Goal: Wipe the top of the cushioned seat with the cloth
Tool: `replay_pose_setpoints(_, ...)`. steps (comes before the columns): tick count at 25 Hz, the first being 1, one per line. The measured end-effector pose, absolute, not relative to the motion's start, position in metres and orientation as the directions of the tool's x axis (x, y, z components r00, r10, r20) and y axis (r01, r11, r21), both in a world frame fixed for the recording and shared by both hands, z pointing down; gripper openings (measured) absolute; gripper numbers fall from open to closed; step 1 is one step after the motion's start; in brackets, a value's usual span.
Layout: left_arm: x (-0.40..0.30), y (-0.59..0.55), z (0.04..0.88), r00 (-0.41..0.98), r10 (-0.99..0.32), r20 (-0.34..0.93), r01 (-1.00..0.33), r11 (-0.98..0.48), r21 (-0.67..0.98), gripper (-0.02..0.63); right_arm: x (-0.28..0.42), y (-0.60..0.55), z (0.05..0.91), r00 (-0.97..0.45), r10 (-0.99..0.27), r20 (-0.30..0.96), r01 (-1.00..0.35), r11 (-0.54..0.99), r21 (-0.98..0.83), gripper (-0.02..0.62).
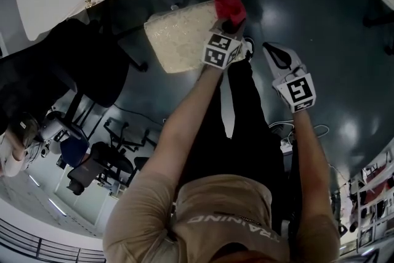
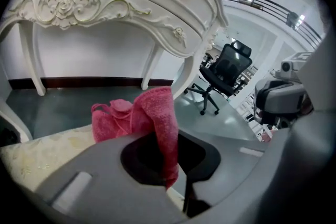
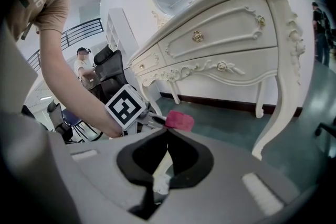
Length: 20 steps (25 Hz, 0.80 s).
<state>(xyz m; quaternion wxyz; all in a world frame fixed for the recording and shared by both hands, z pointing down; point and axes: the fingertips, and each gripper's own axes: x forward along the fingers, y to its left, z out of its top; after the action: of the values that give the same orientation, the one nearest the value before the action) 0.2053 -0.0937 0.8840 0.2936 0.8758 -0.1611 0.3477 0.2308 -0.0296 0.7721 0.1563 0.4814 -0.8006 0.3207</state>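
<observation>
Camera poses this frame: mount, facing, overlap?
Head view: on the person's head, facing down at the cushioned seat; both forearms, torso, left gripper, right gripper show.
Left gripper view: on that gripper, facing the white dressing table along jaws shut on the red cloth; no body shows.
Right gripper view: on that gripper, jaws shut, facing the left gripper; left forearm shows.
Shared: all three see the red cloth.

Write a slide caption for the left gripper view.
Left hand-held gripper grips a pink cloth over the cream cushioned seat.
</observation>
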Motion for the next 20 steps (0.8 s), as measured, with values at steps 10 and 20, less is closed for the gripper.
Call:
replay_pose_setpoints(10, 0.207, -0.051, 0.853, 0.785, 0.021, 0.619, -0.375, -0.779, 0.503, 0.032, 0.206, -0.021, 0.762, -0.503, -0.657, 0.562, -0.864, 0.359, -0.353, 0.005)
replay_pose_setpoints(20, 0.134, -0.061, 0.792, 0.841, -0.101, 0.531, -0.405, -0.77, 0.494, 0.032, 0.142, -0.016, 0.75, -0.538, -0.626, 0.564, -0.843, 0.417, -0.34, 0.003)
